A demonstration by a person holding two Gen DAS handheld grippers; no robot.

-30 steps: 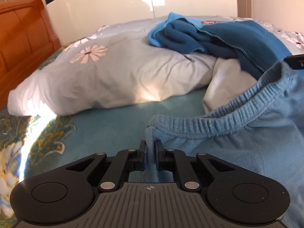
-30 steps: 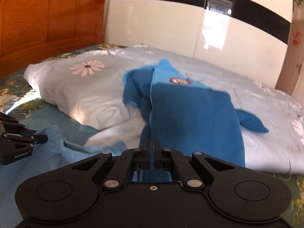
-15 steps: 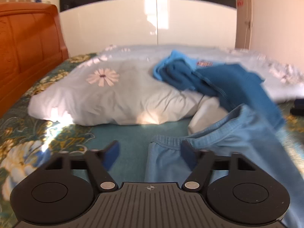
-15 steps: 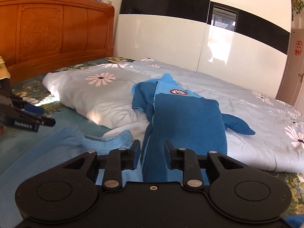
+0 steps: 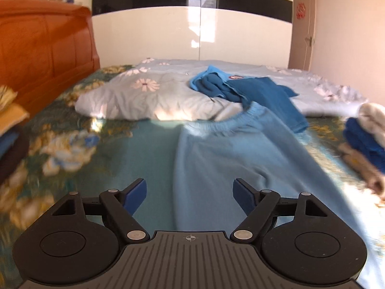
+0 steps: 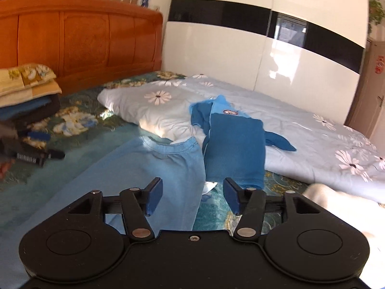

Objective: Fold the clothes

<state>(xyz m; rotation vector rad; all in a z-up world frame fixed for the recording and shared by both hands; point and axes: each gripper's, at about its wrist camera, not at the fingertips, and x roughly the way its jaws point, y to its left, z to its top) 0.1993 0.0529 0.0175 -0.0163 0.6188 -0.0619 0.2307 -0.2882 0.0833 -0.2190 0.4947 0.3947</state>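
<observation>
Light blue pants (image 5: pixel 235 154) lie flat on the teal bedspread, waistband toward the pillow; they also show in the right wrist view (image 6: pixel 149 168). A dark blue zip jacket (image 5: pixel 259 91) lies across the pillow and past the pants' right side, also seen in the right wrist view (image 6: pixel 233 144). My left gripper (image 5: pixel 190 192) is open and empty above the pants' left edge. My right gripper (image 6: pixel 192 195) is open and empty above the pants' right edge. The left gripper shows at the left of the right wrist view (image 6: pixel 36 154).
A flowered grey pillow (image 5: pixel 144 96) and quilt (image 6: pixel 312 139) lie behind the clothes. A folded stack (image 6: pixel 26 96) sits by the wooden headboard (image 6: pixel 79 38). Other clothes (image 5: pixel 365 139) are piled at the right. A white wardrobe (image 5: pixel 192 31) stands beyond the bed.
Both grippers opened and let go of the pants' waistband, then drew back and up. The pants now lie flat on the bed.
</observation>
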